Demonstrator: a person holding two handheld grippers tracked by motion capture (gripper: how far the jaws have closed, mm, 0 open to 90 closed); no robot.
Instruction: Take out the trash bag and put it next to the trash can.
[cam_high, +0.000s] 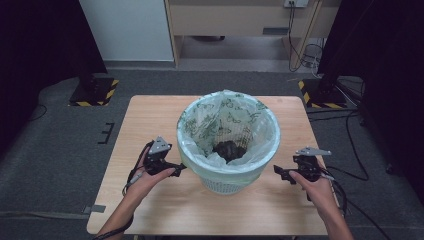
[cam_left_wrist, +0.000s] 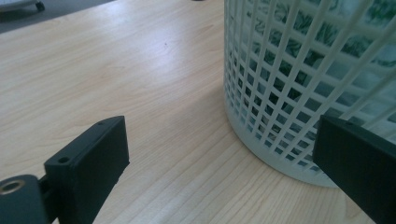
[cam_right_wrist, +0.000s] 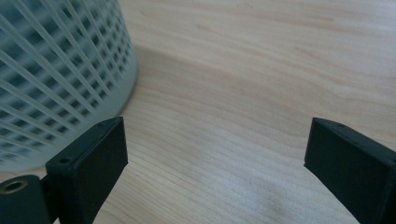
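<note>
Round lattice basket (cam_high: 227, 184) on pale woodgrain table (cam_high: 150, 115)
Crinkled printed liner (cam_high: 200, 120); left gripper (cam_high: 176, 169) and right gripper (cam_high: 280, 172) spread wide, empty

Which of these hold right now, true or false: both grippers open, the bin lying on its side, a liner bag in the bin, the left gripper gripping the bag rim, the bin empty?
1. Both grippers are open. True: the left gripper and the right gripper each show their jaws wide apart.
2. The bin lies on its side. False: it stands upright on the table.
3. A bag lines the bin. True: it is folded over the rim.
4. The left gripper grips the bag rim. False: it sits low beside the bin's mesh wall, holding nothing.
5. The bin is empty. False: a dark clump lies at the bottom.
</note>
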